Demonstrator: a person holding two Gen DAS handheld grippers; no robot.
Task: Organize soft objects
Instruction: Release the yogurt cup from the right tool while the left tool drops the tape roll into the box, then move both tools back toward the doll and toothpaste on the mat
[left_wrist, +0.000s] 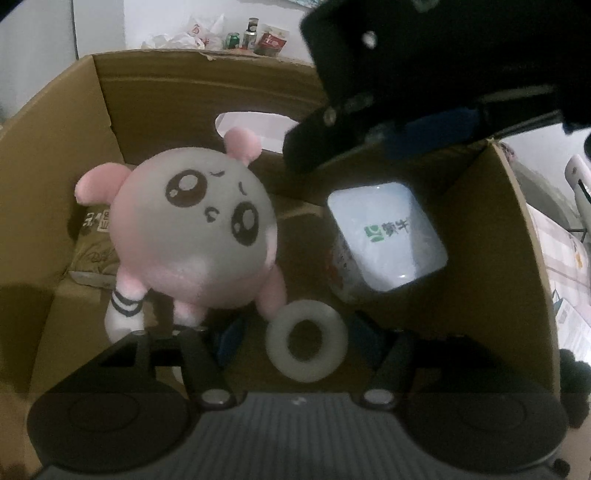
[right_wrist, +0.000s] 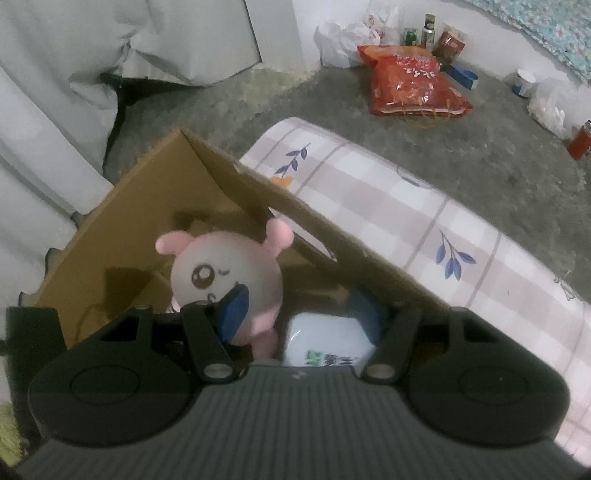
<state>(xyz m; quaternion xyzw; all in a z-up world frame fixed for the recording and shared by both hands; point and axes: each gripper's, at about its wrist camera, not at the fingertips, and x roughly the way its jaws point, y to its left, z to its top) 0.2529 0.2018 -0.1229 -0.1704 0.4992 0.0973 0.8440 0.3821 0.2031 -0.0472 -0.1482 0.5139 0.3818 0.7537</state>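
A cardboard box (left_wrist: 66, 155) holds a pink plush toy (left_wrist: 192, 229) with a round pale face, leaning at the left. A white foam ring (left_wrist: 306, 339) lies on the box floor between the fingers of my left gripper (left_wrist: 299, 332). Its blue pads stand apart from the ring on both sides, so it is open. A white pack with a green logo (left_wrist: 388, 236) lies tilted at the right. My right gripper (left_wrist: 325, 147) hangs just above it. In the right wrist view the pack (right_wrist: 325, 347) shows low between the open fingers of the right gripper (right_wrist: 301, 314), and the plush toy (right_wrist: 225, 273) is behind the left pad.
A brown printed packet (left_wrist: 92, 251) lies under the plush toy in the box. The box stands on a bed with a checked floral sheet (right_wrist: 406, 221). Beyond it on the grey floor are a red bag (right_wrist: 413, 81), cans and plastic bags along the wall.
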